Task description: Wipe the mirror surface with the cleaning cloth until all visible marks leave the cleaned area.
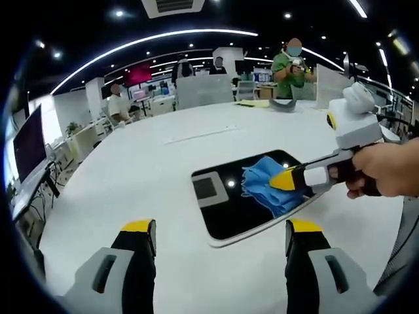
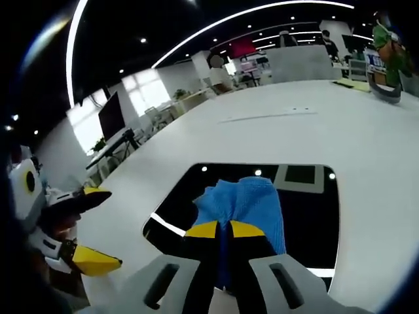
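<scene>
Blue cloth bunched on dark mirror — flat on white table.

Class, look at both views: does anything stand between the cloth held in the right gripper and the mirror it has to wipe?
Nothing visible does. The right gripper is shut on the blue cloth, which already lies on the mirror. The left gripper hangs open over the white table, short of the mirror's edge.

counter: broad, white, rounded at its edges, reaching far back
far edge of counter: a grey curved object beside a yellowish sheet
person in green top: standing far right, past the counter
seated person: far left, in white
dark monitor: on a desk at the left
ceiling: dark, with curved light strips and small spotlights
pink wall panel: far back
</scene>
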Action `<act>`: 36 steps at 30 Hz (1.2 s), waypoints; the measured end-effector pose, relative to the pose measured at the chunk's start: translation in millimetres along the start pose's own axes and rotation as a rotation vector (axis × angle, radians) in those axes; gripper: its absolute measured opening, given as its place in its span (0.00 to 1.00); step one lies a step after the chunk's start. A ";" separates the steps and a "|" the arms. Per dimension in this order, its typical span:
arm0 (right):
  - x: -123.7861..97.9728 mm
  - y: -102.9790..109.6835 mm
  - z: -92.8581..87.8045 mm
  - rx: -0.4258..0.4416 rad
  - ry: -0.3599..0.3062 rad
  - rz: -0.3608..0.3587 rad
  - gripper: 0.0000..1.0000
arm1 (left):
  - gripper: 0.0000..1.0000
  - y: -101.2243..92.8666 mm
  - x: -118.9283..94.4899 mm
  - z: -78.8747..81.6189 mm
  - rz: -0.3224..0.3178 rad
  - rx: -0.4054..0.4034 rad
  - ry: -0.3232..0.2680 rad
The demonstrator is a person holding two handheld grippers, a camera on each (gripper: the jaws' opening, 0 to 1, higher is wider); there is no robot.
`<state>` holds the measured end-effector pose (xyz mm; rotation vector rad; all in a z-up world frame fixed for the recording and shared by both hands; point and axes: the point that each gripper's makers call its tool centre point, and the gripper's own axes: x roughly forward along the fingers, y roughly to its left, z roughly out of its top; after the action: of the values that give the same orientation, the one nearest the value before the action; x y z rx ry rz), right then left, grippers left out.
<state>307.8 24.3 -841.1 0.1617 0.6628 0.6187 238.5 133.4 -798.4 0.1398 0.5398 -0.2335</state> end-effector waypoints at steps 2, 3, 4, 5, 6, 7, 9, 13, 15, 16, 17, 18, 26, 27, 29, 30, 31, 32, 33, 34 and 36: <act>1.3 -0.7 1.3 0.000 0.001 -0.001 0.01 | 0.81 -0.5 0.0 0.1 -0.002 -0.002 0.000; 2.1 -1.2 2.2 0.001 0.002 -0.001 0.01 | 0.81 -0.4 -0.1 -0.1 -0.001 0.000 0.001; 2.9 -1.4 2.7 0.001 0.003 -0.001 0.01 | 0.81 -0.4 0.0 0.0 -0.001 0.000 0.001; 3.6 -1.6 3.2 0.000 0.004 -0.002 0.01 | 0.81 -0.5 0.0 0.0 -0.001 -0.002 0.001; 4.4 -1.8 4.0 0.000 0.005 -0.002 0.01 | 0.81 -0.6 0.1 -0.1 -0.002 -0.003 0.001; 5.1 -2.0 4.7 0.000 0.006 -0.001 0.01 | 0.81 -0.8 0.2 -0.2 -0.003 -0.002 0.001; 6.9 -2.5 6.4 0.000 0.009 0.000 0.01 | 0.81 -1.0 0.2 -0.7 -0.002 0.000 0.003; 11.0 -3.3 9.8 -0.008 0.017 0.003 0.01 | 0.81 -0.6 0.3 -1.1 -0.001 -0.002 0.003; 13.6 -4.6 11.7 -0.011 0.019 0.004 0.01 | 0.81 -0.2 0.5 -1.5 0.000 -0.003 0.004; 14.6 -5.0 12.4 -0.013 0.020 0.005 0.01 | 0.81 0.0 0.5 -1.5 0.000 -0.004 0.004; 16.2 -5.2 13.6 -0.016 0.021 0.007 0.01 | 0.81 0.2 0.7 -1.5 0.002 -0.004 0.004; 17.2 -5.0 14.3 -0.018 0.023 0.008 0.01 | 0.81 0.3 0.8 -1.5 0.002 -0.005 0.004; 31.4 -8.9 24.2 -0.030 0.031 0.017 0.01 | 0.81 2.3 1.1 -3.5 0.007 -0.011 0.011; 32.1 -9.1 24.7 -0.031 0.031 0.018 0.01 | 0.81 2.7 1.1 -3.5 0.008 -0.013 0.010; 34.4 -6.5 25.1 -0.033 0.032 0.020 0.01 | 0.81 3.6 1.1 -3.5 0.010 -0.015 0.010; 36.6 -7.0 26.1 -0.034 0.034 0.022 0.01 | 0.81 4.0 1.2 -3.9 0.011 -0.016 0.011; 37.8 -7.1 26.6 -0.035 0.034 0.023 0.01 | 0.81 4.2 1.3 -4.1 0.011 -0.017 0.012; 38.8 -5.8 26.5 -0.036 0.035 0.024 0.01 | 0.81 4.5 1.4 -4.2 0.012 -0.019 0.012; 40.0 -4.8 26.7 -0.036 0.035 0.026 0.01 | 0.81 4.8 1.4 -4.2 0.013 -0.020 0.012; 41.0 -4.3 27.1 -0.037 0.036 0.027 0.01 | 0.81 4.9 1.6 -4.2 0.012 -0.021 0.011; 43.6 -4.6 28.5 -0.038 0.036 0.031 0.01 | 0.81 5.5 1.8 -4.6 0.013 -0.024 0.013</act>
<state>354.5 47.5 -843.3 0.1254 0.6838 0.6650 239.1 139.3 -802.9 0.1218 0.5537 -0.2134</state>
